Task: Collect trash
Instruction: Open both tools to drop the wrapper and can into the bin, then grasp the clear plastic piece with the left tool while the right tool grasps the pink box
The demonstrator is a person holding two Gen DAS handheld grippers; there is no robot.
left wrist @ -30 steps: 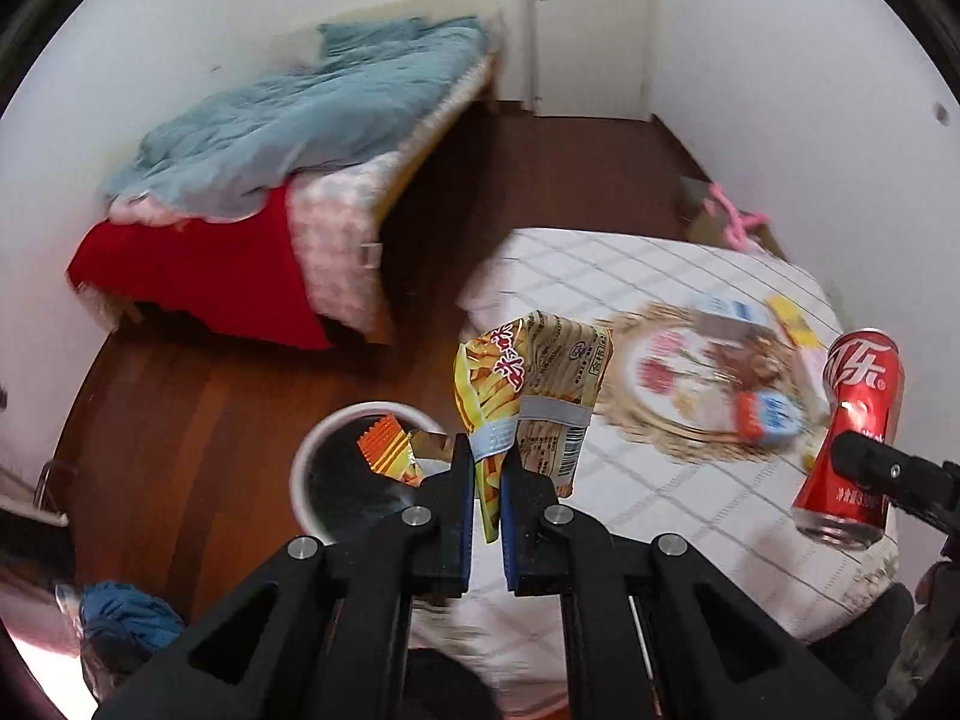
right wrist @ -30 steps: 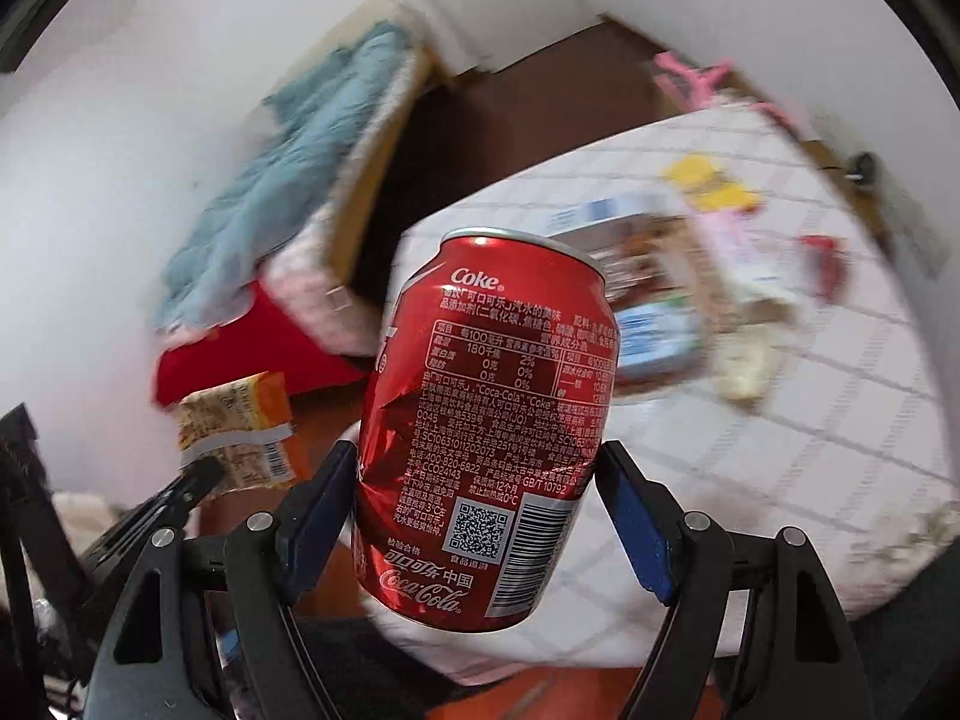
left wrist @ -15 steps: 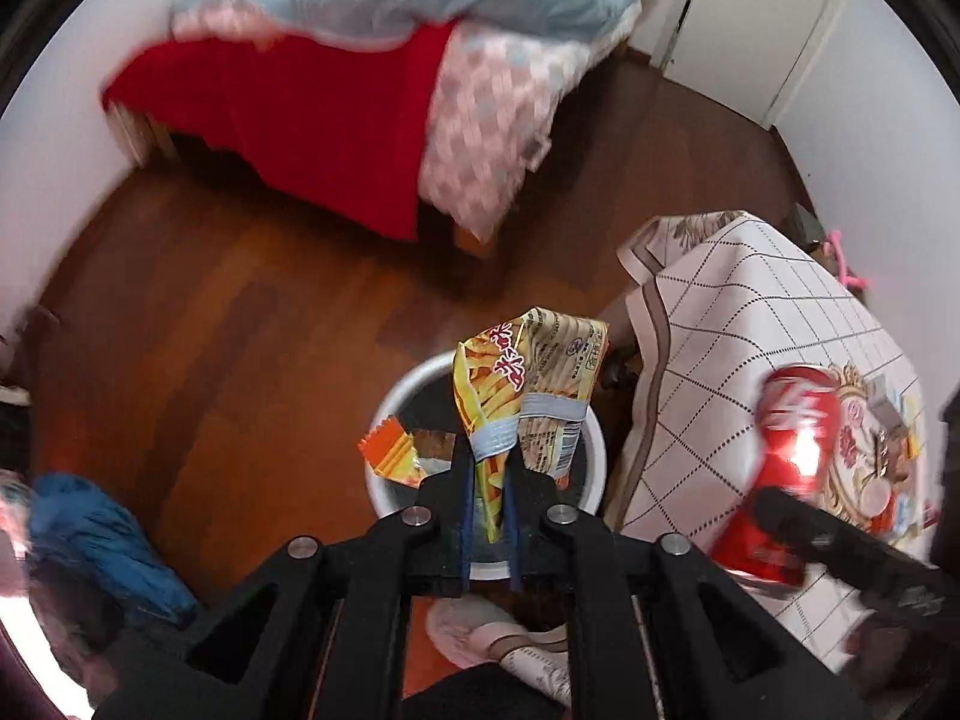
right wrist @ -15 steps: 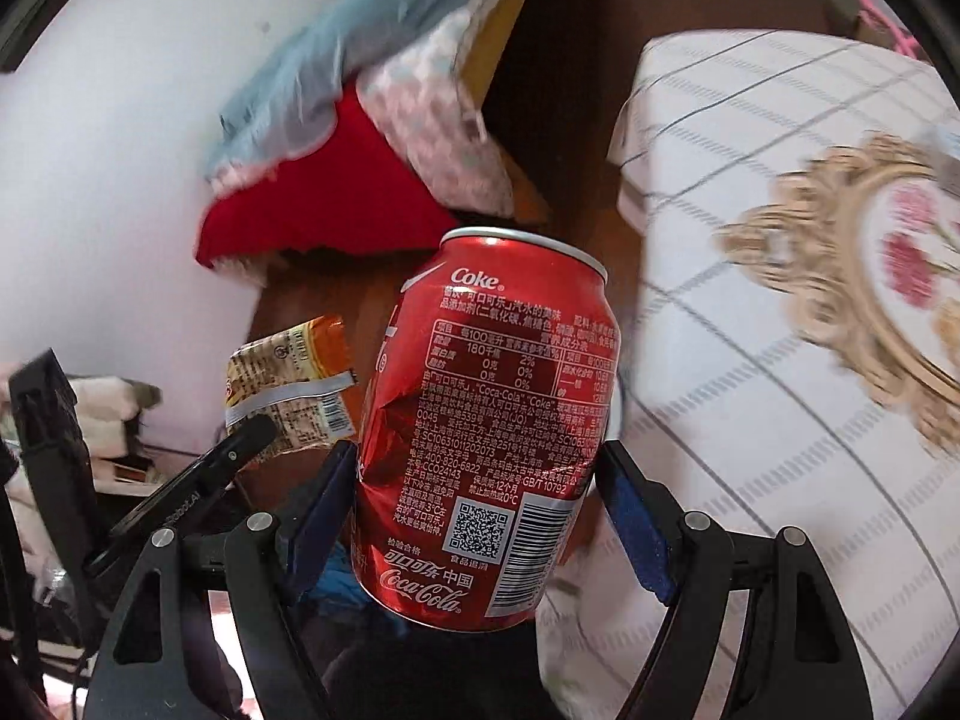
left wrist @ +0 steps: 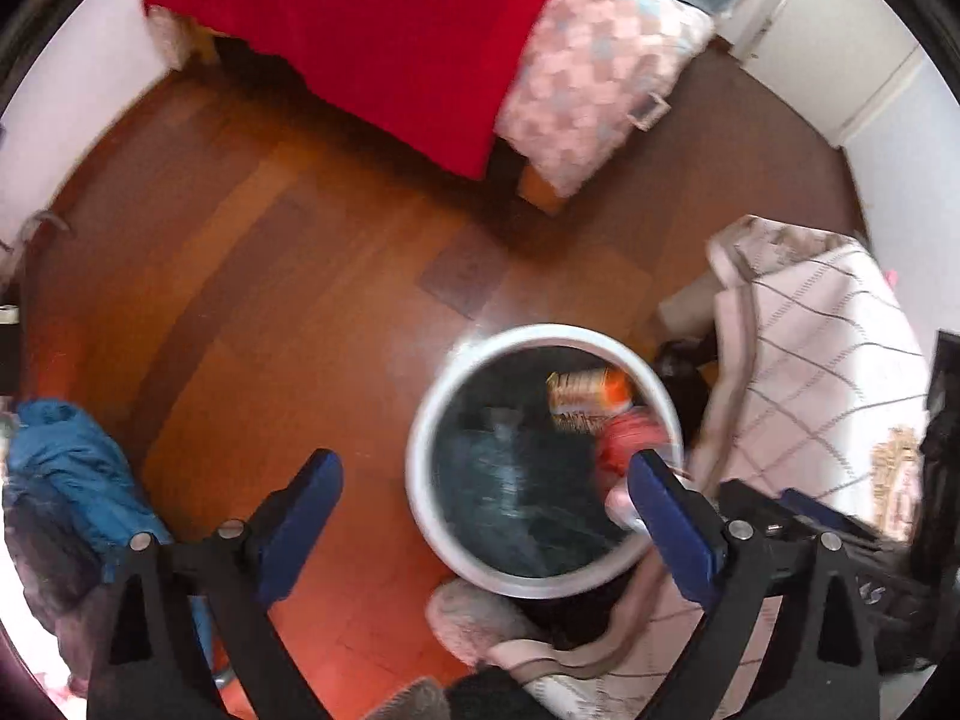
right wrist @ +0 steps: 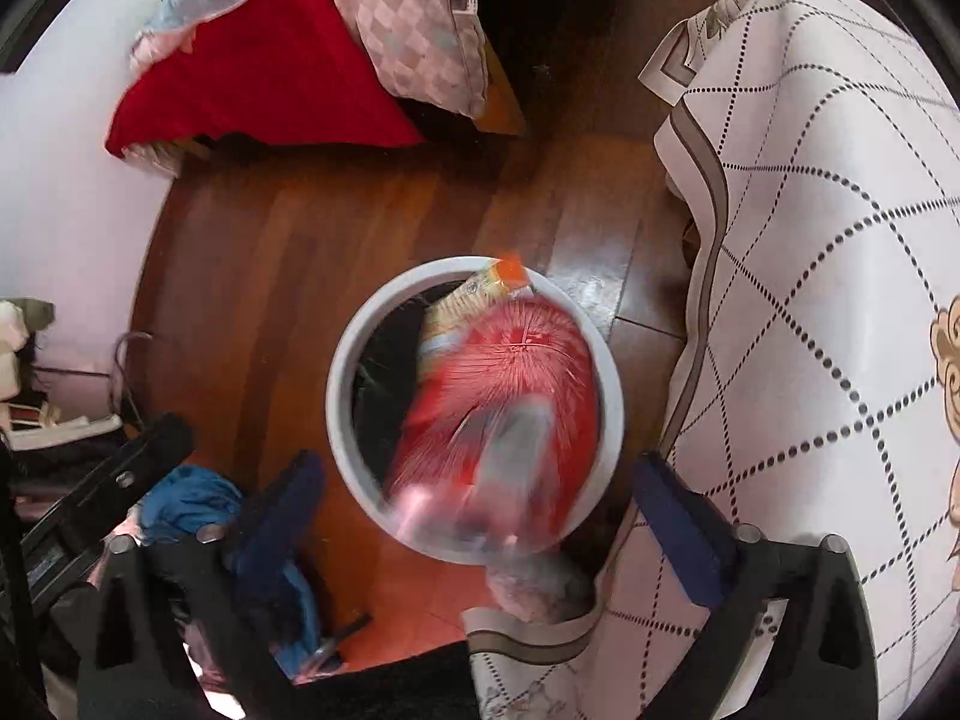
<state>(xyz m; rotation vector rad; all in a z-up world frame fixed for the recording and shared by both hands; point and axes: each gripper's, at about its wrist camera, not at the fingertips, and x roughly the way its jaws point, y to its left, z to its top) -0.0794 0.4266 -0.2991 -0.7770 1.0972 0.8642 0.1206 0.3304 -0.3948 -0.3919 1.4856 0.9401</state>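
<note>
A white round bin (left wrist: pixel 420 450) with a dark liner stands on the wooden floor beside the table. My left gripper (left wrist: pixel 486 492) is open and empty above it. The yellow snack wrapper (left wrist: pixel 585 390) lies inside the bin, and the red Coke can (left wrist: pixel 630 441) shows blurred beside it. In the right wrist view my right gripper (right wrist: pixel 474 492) is open over the bin (right wrist: pixel 348 372). The red can (right wrist: pixel 510 384) is blurred, falling bottom-up into the bin, with the wrapper (right wrist: pixel 474 294) at the far rim.
The table with its checked cloth (right wrist: pixel 810 300) stands right of the bin. A bed with a red cover (left wrist: pixel 384 42) is beyond. A blue garment (left wrist: pixel 66 480) lies on the floor at left. A slipper (left wrist: pixel 480 624) sits near the bin.
Both grippers moved over the bin and opened. The left one let go of the snack wrapper, the right one let go of the Coke can; both are dropping into the bin.
</note>
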